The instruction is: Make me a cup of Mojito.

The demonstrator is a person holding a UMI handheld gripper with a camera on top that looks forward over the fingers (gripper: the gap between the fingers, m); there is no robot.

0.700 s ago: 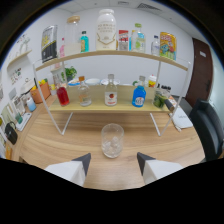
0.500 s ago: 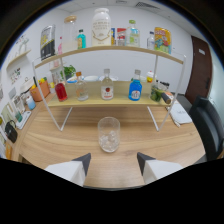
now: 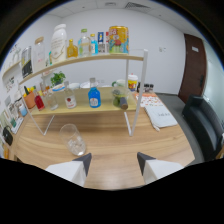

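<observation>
The gripper (image 3: 113,161) is held low, its two pale fingers (image 3: 70,169) seen rising from the bottom of the view with their dark tips turned inward toward each other. The fingers are spread wide apart, and nothing is gripped or touched by either one. The gap between the tips is left bare. No hand or sleeve can be seen.

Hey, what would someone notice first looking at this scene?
Probably the clear glass standing on the wooden table, just ahead of the open fingers and to their left. Behind it, a two-level shelf crowded with bottles draws the eye, especially the blue bottle on its lower level.
</observation>
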